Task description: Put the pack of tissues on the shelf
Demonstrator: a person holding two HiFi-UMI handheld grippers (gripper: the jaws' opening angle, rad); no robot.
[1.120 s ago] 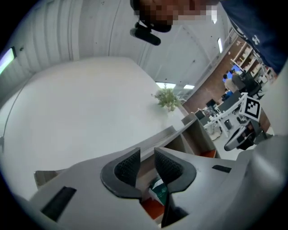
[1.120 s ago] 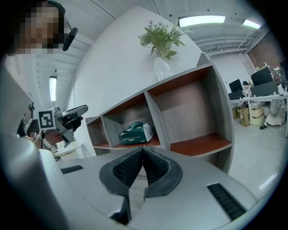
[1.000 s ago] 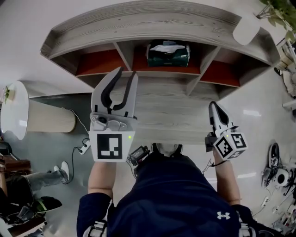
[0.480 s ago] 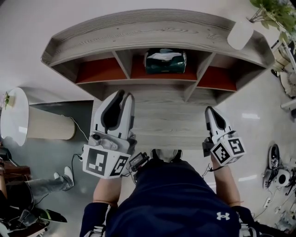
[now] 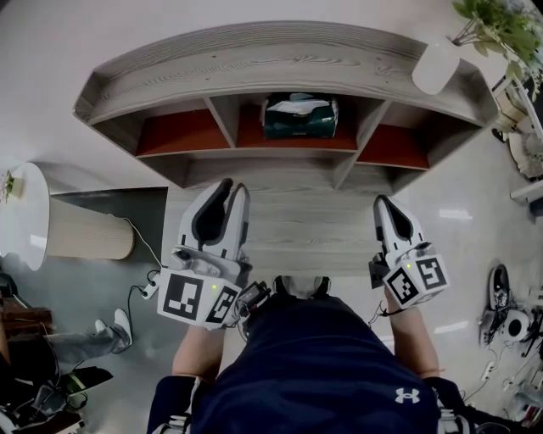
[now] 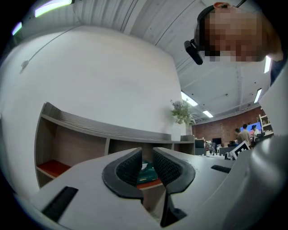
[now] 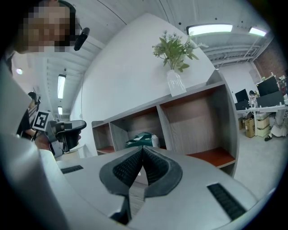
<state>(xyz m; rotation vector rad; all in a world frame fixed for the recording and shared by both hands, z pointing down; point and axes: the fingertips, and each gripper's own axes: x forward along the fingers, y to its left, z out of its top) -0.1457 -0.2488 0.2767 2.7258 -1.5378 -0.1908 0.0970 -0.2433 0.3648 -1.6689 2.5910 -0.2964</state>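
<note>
At the far left edge of the head view, a round white tabletop (image 5: 17, 212) is being cut off by the frame. Below it, a seated person's legs (image 5: 81, 335) are showing only in part.

Left of centre, the left gripper (image 5: 232, 186) is pointing toward the shelf (image 5: 280, 51). In the left gripper view, the left gripper (image 6: 146, 152) is showing a narrow gap between its pads. Its jaws have just been closing, and nothing is sitting between them. The pack of tissues (image 6: 146, 170) is showing only as a green sliver far behind that gap.

In the upper centre of the head view, the pack of tissues (image 5: 299, 116) is resting in the middle compartment of the shelf, on its red floor. It is lying well apart from both grippers. The shelf's lower part is being hidden by its own boards.

At lower centre, the person's dark shirt (image 5: 322, 364) is covering most of the floor below.

Right of centre, the right gripper (image 5: 383, 206) is pointing the same way. In the right gripper view, the right gripper (image 7: 142, 150) is holding its pads together at the tips, with nothing clamped. The pack of tissues (image 7: 141, 139) is standing just above those tips, partly masked by them.

At upper right, a white vase (image 5: 434, 63) is standing on the shelf top, its plant (image 5: 501, 21) cut off by the frame. Clutter at the lower right edge is too small to identify.
</note>
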